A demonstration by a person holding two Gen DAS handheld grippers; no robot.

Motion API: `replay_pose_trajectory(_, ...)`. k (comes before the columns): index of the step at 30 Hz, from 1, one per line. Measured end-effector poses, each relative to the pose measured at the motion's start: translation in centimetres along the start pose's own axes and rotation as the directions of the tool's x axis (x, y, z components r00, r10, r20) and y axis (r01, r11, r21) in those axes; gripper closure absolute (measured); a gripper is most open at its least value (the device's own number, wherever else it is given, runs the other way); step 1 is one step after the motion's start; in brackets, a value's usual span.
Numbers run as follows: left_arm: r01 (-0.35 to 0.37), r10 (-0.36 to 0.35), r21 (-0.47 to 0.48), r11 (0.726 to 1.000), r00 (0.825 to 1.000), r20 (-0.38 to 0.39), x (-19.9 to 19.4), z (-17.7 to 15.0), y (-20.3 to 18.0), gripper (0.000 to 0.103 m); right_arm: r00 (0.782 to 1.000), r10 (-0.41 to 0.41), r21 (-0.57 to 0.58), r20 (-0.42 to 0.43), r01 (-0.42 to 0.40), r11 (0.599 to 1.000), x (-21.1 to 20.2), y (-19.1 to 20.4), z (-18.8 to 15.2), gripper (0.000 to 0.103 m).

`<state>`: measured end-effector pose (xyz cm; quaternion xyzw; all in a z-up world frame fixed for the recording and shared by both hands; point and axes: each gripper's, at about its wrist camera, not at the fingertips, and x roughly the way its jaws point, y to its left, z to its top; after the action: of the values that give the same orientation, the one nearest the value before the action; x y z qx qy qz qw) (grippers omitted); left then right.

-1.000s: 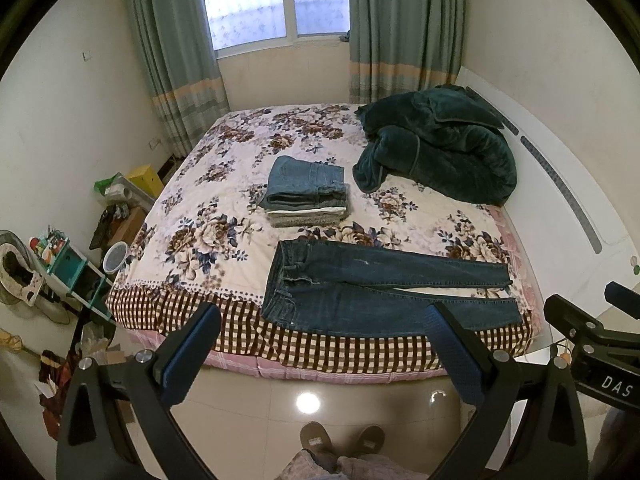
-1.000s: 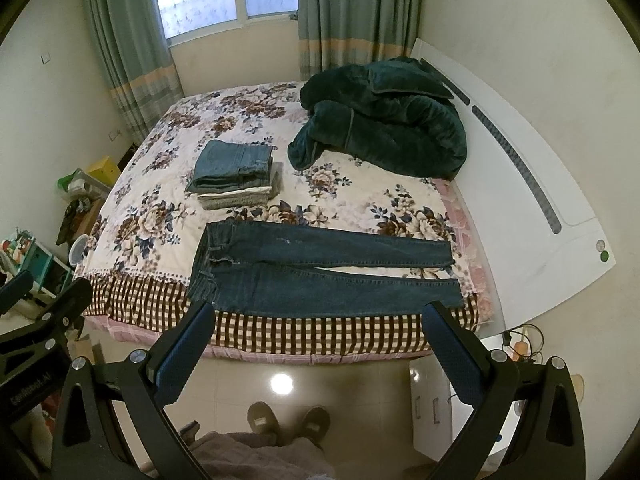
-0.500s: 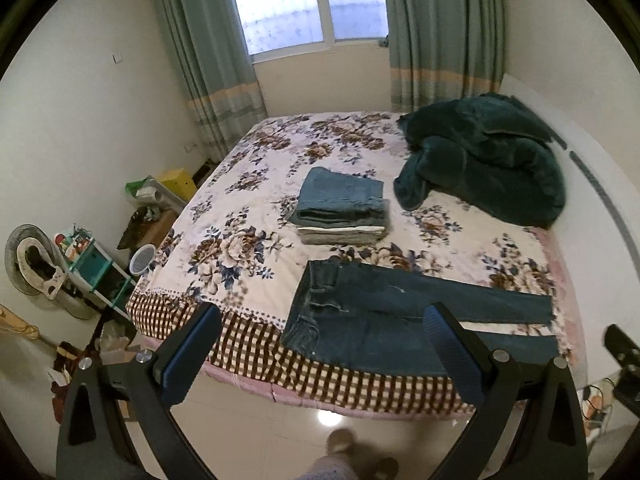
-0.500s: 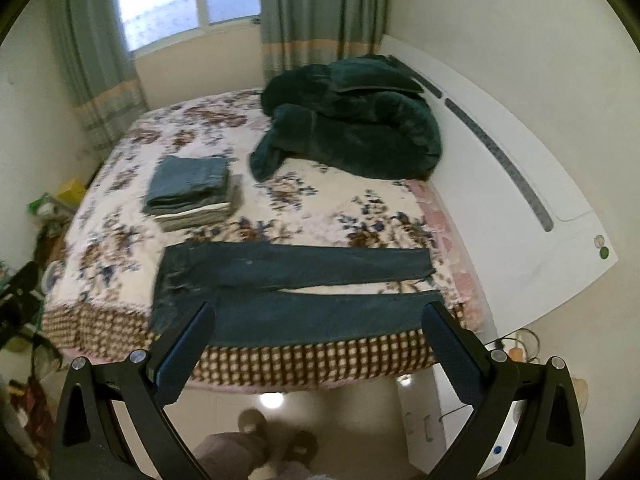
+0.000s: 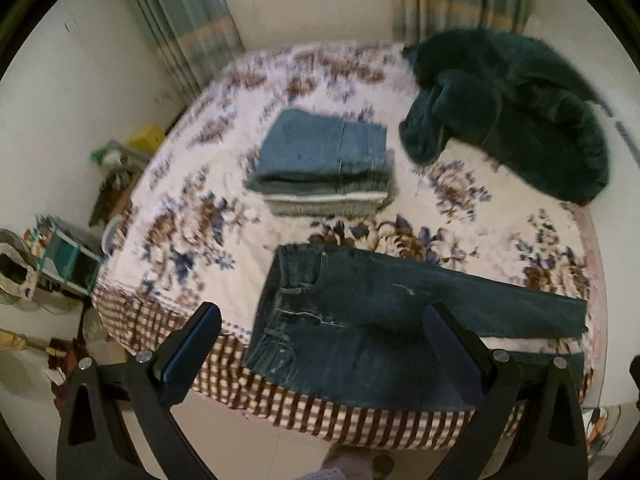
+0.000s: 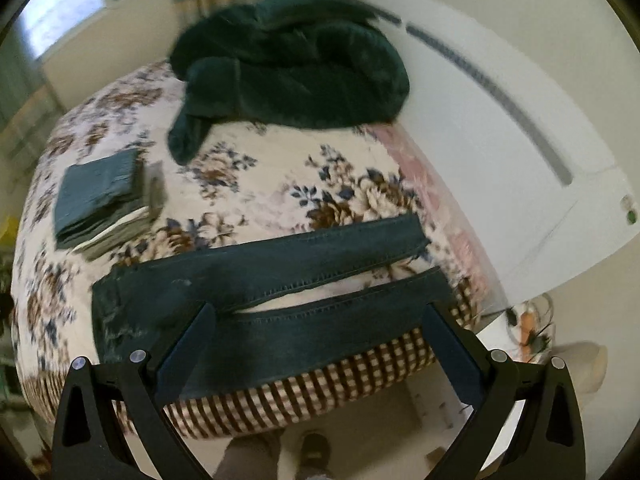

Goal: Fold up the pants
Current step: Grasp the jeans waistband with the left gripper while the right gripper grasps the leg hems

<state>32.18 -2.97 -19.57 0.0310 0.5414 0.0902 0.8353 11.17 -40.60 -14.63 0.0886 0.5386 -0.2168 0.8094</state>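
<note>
Hovering spread wide and empty, left tool [image 5: 320, 338] and right tool [image 6: 320, 340] overlook unfolded jeans [image 5: 360, 320].

Daylit room, both fisheye views motion-blurred.
Light enters from the window [image 6: 80, 4], blown out white. Floral bedspread [image 5: 200, 216] and dark green blanket [image 6: 288, 64] smear; gripper fingers [image 5: 192, 352] stay sharp. Strong barrel distortion, black vignette at corners.
</note>
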Motion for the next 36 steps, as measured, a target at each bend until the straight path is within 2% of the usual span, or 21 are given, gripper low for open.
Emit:
replay_pose_trajectory(2, 0.014, -0.016, -0.025, 1.0, 0.996, -0.089, 4.4, 1.3, -0.6, 0.0, 0.998, -0.022, 0.049, -0.051, 0.024, 0.998, 4.7, 0.2, 1.6, 0.0)
replay_pose_trajectory(3, 0.032, -0.041, -0.048, 0.998, 0.982, -0.186, 8.5, 2.1, -1.0, 0.0, 0.997, -0.025, 0.08, -0.073, 0.031, 0.996, 7.0, 0.2, 2.2, 0.0)
replay_pose_trajectory(4, 0.042, -0.057, -0.063, 0.997, 0.969, -0.241, 10.8, 2.5, -1.2, 0.0, 0.994, -0.034, 0.127, -0.108, 0.048, 0.991, 10.3, 0.1, 3.1, 0.0)
replay_pose_trajectory(5, 0.07, -0.102, -0.108, 0.992, 0.937, -0.333, 14.8, 2.8, -1.3, 0.0, 0.991, -0.037, 0.161, -0.126, 0.058, 0.985, 12.3, -0.3, 3.1, 0.0)
replay_pose_trajectory(6, 0.072, -0.126, -0.148, 0.986, 0.911, -0.392, 17.8, 3.0, -1.3, 0.0, 0.988, -0.04, 0.202, -0.148, 0.07, 0.977, 15.2, -0.5, 3.5, 0.0)
replay_pose_trajectory(8, 0.061, -0.155, -0.214, 0.975, 0.876, -0.457, 22.2, 2.9, -1.3, 0.0, 0.981, -0.055, 0.255, -0.185, 0.102, 0.962, 20.0, -1.2, 3.8, 0.0)
replay_pose_trajectory(9, 0.043, -0.165, -0.254, 0.966, 0.861, -0.482, 24.9, 3.1, -1.2, 0.0, 0.977, -0.062, 0.277, -0.204, 0.118, 0.954, 22.3, -1.5, 4.0, 0.0)
replay_pose_trajectory(11, 0.001, -0.165, -0.309, 0.951, 0.845, -0.508, 29.0, 3.8, -1.2, 0.0, 0.964, -0.059, 0.338, -0.259, 0.148, 0.93, 28.4, -2.3, 4.8, 0.0)
replay_pose_trajectory(13, -0.045, -0.17, -0.365, 0.93, 0.827, -0.536, 33.3, 4.4, -1.5, 0.0, 0.957, -0.055, 0.376, -0.286, 0.165, 0.912, 32.5, -2.5, 5.3, 0.0)
replay_pose_trajectory(16, -0.082, -0.183, -0.412, 0.907, 0.806, -0.563, 38.6, 5.7, -1.7, 0.0, 0.946, -0.065, 0.396, -0.318, 0.195, 0.897, 38.8, -2.3, 6.4, 0.0)
replay_pose_trajectory(17, -0.096, -0.178, -0.419, 0.903, 0.804, -0.567, 39.9, 6.1, -1.6, 0.0, 0.943, -0.075, 0.396, -0.325, 0.208, 0.894, 40.9, -2.3, 6.7, 0.0)
replay_pose_trajectory(20, -0.167, -0.145, -0.435, 0.885, 0.789, -0.597, 43.3, 6.5, -1.8, 0.0, 0.928, -0.089, 0.399, -0.363, 0.241, 0.885, 45.3, -2.2, 7.4, 0.0)
replay_pose_trajectory(24, -0.283, -0.042, -0.391, 0.876, 0.763, -0.645, 45.7, 6.2, -2.0, 0.001, 0.906, -0.104, 0.408, -0.41, 0.284, 0.868, 49.0, -3.1, 8.0, 0.0)
replay_pose_trajectory(26, -0.293, -0.013, -0.37, 0.881, 0.769, -0.64, 45.6, 5.8, -2.2, 0.004, 0.894, -0.104, 0.417, -0.435, 0.302, 0.857, 50.0, -3.9, 8.1, 0.0)
replay_pose_trajectory(28, -0.265, -0.015, -0.373, 0.889, 0.799, -0.602, 44.7, 5.7, -2.4, 0.017, 0.885, -0.087, 0.442, -0.458, 0.311, 0.841, 51.0, -5.0, 8.2, 0.0)
replay_pose_trajectory(29, -0.228, -0.036, -0.385, 0.895, 0.821, -0.569, 43.8, 5.6, -2.4, 0.03, 0.881, -0.082, 0.451, -0.466, 0.317, 0.834, 51.3, -5.5, 8.2, 0.0)
replay_pose_trajectory(30, -0.205, -0.046, -0.386, 0.899, 0.834, -0.55, 43.2, 5.5, -2.5, 0.049, 0.877, -0.069, 0.465, -0.475, 0.317, 0.827, 51.7, -6.1, 8.3, 0.0)
replay_pose_trajectory(33, -0.16, -0.065, -0.394, 0.905, 0.864, -0.5, 40.9, 5.0, -2.1, 0.074, 0.867, -0.035, 0.493, -0.498, 0.316, 0.811, 53.0, -7.6, 8.3, 0.0)
replay_pose_trajectory(35, -0.117, -0.105, -0.432, 0.894, 0.883, -0.458, 39.3, 4.4, -1.2, 0.081, 0.857, -0.01, 0.509, -0.515, 0.315, 0.801, 53.9, -8.3, 8.2, 0.009)
replay_pose_trajectory(36, -0.09, -0.128, -0.449, 0.889, 0.893, -0.432, 38.1, 4.2, -0.8, 0.085, 0.853, 0.014, 0.518, -0.522, 0.304, 0.799, 54.4, -8.5, 8.0, 0.022)
